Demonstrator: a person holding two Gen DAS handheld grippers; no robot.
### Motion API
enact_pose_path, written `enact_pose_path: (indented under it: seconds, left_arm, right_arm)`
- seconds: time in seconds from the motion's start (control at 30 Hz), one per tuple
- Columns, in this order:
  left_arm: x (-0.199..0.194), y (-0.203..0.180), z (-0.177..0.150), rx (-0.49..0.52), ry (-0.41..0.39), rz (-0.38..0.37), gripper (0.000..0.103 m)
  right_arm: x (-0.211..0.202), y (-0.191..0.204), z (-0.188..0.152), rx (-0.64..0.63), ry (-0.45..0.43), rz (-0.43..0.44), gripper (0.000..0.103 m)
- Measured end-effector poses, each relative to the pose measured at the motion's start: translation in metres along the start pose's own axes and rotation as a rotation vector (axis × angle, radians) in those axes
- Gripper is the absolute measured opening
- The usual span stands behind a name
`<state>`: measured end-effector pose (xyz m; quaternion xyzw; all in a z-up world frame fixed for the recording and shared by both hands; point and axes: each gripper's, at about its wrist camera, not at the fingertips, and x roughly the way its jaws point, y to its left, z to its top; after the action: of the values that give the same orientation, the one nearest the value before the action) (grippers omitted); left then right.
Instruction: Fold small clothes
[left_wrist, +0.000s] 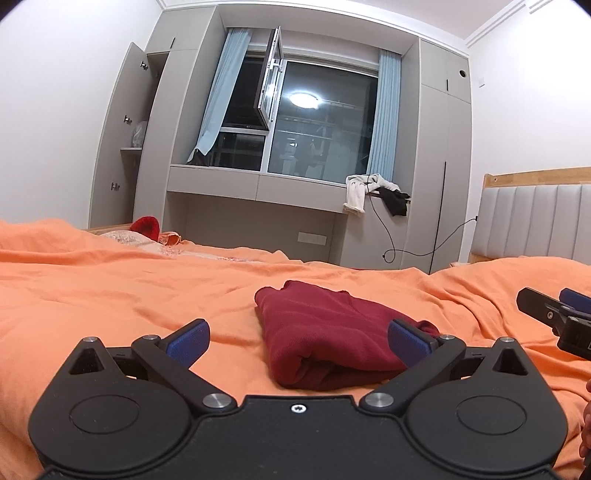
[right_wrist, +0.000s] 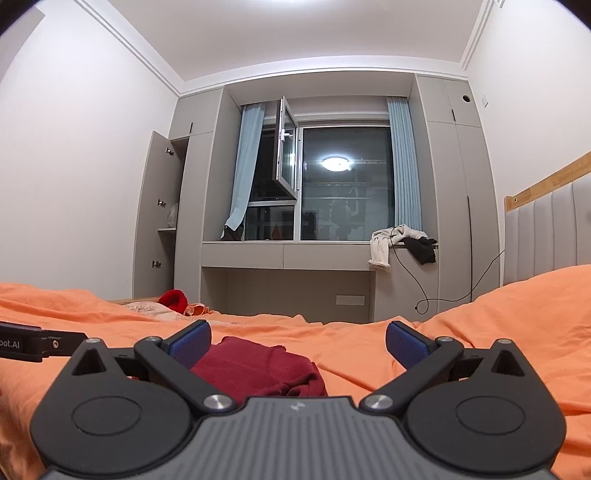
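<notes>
Both tongs agape (garment folded)

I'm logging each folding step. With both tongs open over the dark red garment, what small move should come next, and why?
Probably lift both tongs away. The dark red garment already lies as a compact bundle on the orange bedcover, and the left tongs and right tongs are both open, gripping nothing. If another fold is wanted, I cannot tell.

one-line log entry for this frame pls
stage: garment folded | dark red garment: lying on orange bedsheet | left gripper: open, empty | right gripper: open, empty
</notes>
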<state>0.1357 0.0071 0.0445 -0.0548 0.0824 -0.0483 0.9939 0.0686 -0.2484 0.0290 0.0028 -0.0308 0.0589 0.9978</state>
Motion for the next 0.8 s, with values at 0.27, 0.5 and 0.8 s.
enact_pose_path:
  seconds: [0.27,0.5,0.8]
  left_arm:
    - [-0.023,-0.003,-0.013,0.03,0.012,0.009,0.102]
    - [-0.036,-0.004,-0.023,0.037,0.046,0.016,0.102]
    - [-0.044,-0.007,-0.031,0.04,0.072,0.025,0.102]
  right_arm:
    - [-0.023,0.007,-0.009,0.019,0.041,-0.002,0.103]
    - [-0.039,0.012,-0.017,0.03,0.078,-0.001,0.103]
    - [-0.038,0.015,-0.022,0.037,0.121,-0.005,0.103]
